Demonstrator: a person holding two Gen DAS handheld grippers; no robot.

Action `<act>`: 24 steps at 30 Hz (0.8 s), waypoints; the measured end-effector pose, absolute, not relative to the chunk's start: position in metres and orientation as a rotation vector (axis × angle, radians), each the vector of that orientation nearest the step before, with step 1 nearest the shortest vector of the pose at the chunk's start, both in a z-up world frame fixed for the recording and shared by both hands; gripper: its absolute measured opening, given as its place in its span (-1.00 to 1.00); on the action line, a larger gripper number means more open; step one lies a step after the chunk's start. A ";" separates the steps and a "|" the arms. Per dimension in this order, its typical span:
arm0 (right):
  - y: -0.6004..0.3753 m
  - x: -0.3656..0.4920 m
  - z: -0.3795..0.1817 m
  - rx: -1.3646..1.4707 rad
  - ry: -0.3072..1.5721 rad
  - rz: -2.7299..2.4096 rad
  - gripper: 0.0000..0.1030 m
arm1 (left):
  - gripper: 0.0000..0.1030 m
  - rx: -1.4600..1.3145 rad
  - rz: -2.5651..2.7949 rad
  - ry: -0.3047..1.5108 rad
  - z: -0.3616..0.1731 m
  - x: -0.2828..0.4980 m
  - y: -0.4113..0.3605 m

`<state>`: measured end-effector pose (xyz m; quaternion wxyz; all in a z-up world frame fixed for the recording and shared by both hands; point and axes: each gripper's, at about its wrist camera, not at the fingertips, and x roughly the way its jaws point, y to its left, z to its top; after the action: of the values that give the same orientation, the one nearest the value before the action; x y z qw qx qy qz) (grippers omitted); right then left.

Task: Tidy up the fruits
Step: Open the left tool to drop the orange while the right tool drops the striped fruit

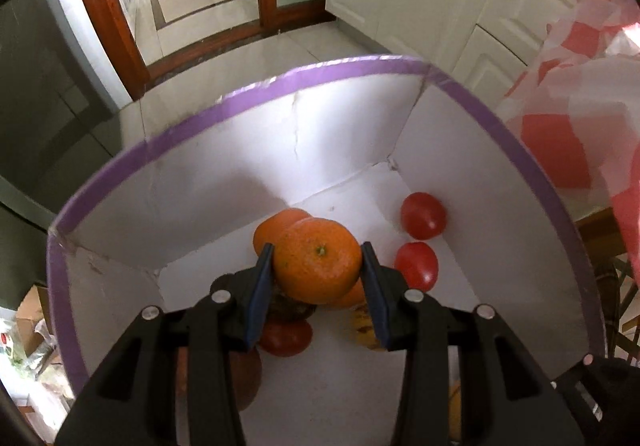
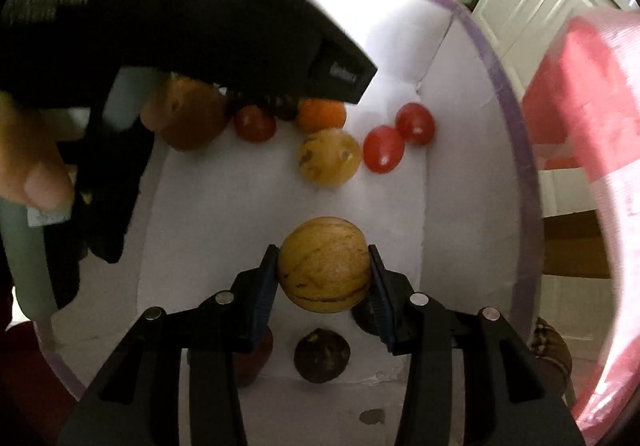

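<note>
We see the left gripper [image 1: 318,266] clamped on a mandarin [image 1: 317,260] above the white box [image 1: 248,169]; the right gripper [image 2: 323,266] pinches a yellow streaked fruit [image 2: 324,264] over the same box; two tomatoes [image 1: 423,215] lie on its floor; red-and-white bag [image 1: 576,93] beside it.

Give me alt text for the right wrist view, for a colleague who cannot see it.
The right tool grips a yellow striped melon-like fruit above a white box with a purple rim. On the box floor lie a similar yellow fruit, three tomatoes, an orange and dark round fruits. The left tool's black body crosses the upper left.
</note>
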<state>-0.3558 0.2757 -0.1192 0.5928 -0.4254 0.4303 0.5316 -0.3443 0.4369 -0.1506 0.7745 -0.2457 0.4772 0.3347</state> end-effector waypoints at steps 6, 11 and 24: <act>0.277 -0.358 -0.123 -0.992 1.007 1.242 -0.16 | -0.17 -0.552 0.726 1.028 -0.155 -0.346 0.436; 0.274 -0.351 -0.121 -0.972 0.997 1.234 -0.15 | -0.15 -0.527 0.738 1.025 -0.152 -0.344 0.433; 0.244 -0.331 -0.052 -0.720 0.906 1.265 0.65 | 0.88 -0.351 0.875 0.946 -0.096 -0.355 0.434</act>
<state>-0.3311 0.2438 -0.0521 0.6544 -0.3176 0.3996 0.5579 -0.3548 0.4341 -0.0964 0.7852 -0.1628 0.4384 0.4059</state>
